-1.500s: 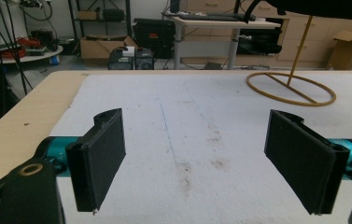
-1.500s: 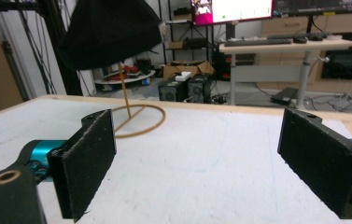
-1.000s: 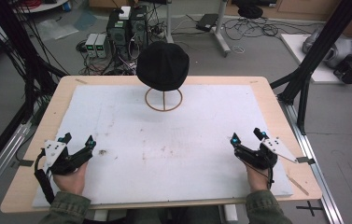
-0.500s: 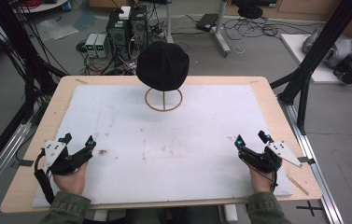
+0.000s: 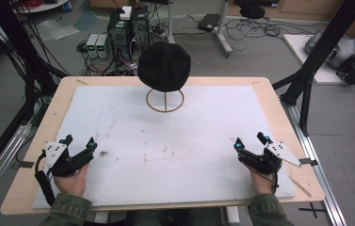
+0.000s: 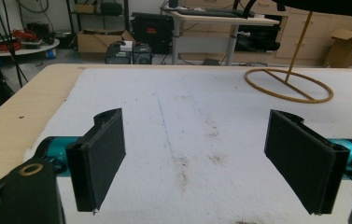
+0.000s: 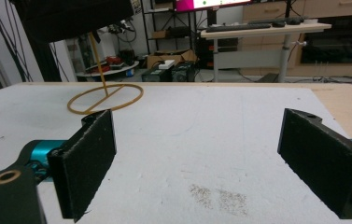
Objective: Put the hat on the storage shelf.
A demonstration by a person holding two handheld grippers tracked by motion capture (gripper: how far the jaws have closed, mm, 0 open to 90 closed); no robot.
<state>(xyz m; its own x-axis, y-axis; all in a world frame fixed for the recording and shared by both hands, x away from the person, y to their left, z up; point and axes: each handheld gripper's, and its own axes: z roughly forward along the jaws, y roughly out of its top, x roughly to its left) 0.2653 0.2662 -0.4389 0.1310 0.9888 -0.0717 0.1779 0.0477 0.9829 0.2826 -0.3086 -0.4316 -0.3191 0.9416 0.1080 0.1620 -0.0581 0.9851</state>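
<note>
- A workshop with computers and loose cables on the floor lies beyond my table (image 5: 34,186), which carries a stained white mat (image 5: 175,150).
- At twelve o'clock on the mat, a black hat (image 5: 164,66) sits on a thin wooden stand (image 5: 165,100) with a ring base.
- My left gripper (image 5: 77,149) rests at about eight o'clock, jaws wide apart and holding nothing; its own camera shows the bare mat between the pads (image 6: 100,156).
- My right gripper (image 5: 249,146) rests at about four o'clock, also spread open and empty, well apart from the hat.
- The hat looks soft, light and knitted, so I judge it will sag and fold when pinched, not slip.
- I would take it at the lower rim at three and nine o'clock, one gripper each side, and lift straight up.
- The stand looks slender and light; a sideways tug could tip it.
</note>
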